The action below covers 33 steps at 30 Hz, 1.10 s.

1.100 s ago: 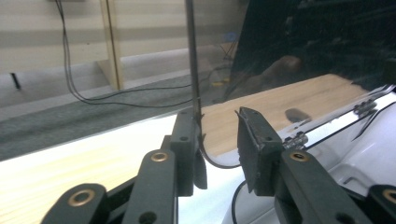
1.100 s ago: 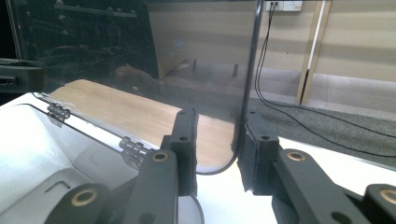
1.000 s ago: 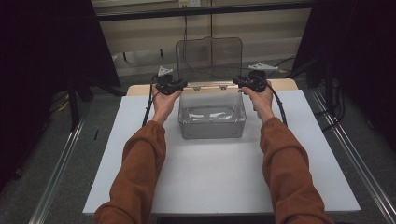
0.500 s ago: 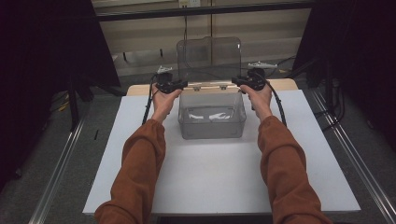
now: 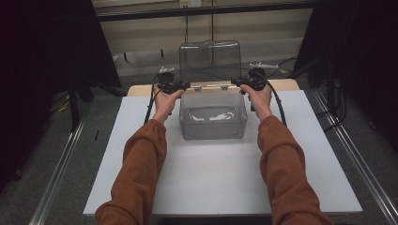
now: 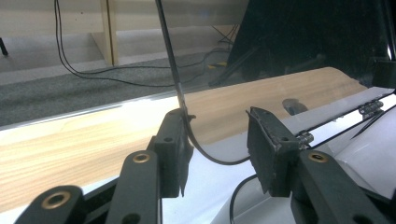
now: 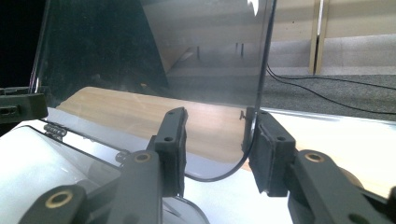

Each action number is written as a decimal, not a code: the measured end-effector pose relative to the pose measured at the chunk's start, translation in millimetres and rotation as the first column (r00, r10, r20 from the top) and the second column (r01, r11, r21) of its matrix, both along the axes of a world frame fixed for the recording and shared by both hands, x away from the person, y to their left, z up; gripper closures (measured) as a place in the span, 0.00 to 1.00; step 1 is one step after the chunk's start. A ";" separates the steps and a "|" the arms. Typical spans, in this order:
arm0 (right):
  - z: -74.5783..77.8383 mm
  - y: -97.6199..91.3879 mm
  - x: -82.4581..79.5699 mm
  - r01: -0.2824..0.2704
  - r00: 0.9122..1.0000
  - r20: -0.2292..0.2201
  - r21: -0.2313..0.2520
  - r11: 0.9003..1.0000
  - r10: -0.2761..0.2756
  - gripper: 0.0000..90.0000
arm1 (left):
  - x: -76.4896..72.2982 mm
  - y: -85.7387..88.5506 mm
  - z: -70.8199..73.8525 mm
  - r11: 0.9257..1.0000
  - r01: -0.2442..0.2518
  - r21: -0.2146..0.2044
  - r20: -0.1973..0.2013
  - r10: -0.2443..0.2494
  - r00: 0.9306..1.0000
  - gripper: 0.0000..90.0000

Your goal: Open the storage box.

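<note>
Both sets of jaws have just been opening, loosening off the upright lid [image 5: 210, 61] of the clear plastic box [image 5: 212, 117]; my hands kept their place. My left gripper [image 6: 215, 149] and right gripper [image 7: 215, 149] now stand slightly open, the lid's lower corners between the pads but no longer pinched. One box, one lid on two small hinges [image 5: 197, 87], on the white table [image 5: 206, 187], between my two grippers. I judge it light, stiff, slick and brittle; best held by the lid's side edges.
</note>
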State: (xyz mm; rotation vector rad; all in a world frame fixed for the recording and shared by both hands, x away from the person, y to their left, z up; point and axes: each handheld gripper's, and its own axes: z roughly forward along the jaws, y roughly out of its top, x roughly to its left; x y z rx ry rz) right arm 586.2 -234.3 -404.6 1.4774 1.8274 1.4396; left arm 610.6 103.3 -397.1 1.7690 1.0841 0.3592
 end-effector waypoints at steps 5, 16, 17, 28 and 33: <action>-1.4 0.4 1.3 0.001 1.000 -0.008 0.009 1.000 -0.001 0.63 | 0.6 0.6 -0.6 1.000 -0.002 -0.003 -0.009 0.002 1.000 0.64; -9.2 0.8 3.9 0.003 0.999 -0.035 0.051 0.999 -0.001 0.56 | 3.3 1.4 -5.2 0.999 -0.030 -0.037 -0.037 0.029 0.999 0.61; -9.6 1.0 4.0 0.003 0.999 -0.033 0.049 0.999 -0.001 0.56 | 3.5 1.9 -5.6 0.999 -0.027 -0.043 -0.042 0.025 0.999 0.61; -13.5 2.8 4.7 0.021 0.998 -0.056 0.077 0.997 -0.016 0.52 | 5.4 2.2 -8.5 0.997 -0.058 -0.051 -0.055 0.055 0.997 0.59; -16.1 4.2 5.0 0.054 0.997 -0.059 0.088 0.995 -0.049 0.50 | 5.8 4.8 -9.1 0.997 -0.046 -0.056 -0.059 0.042 0.997 0.59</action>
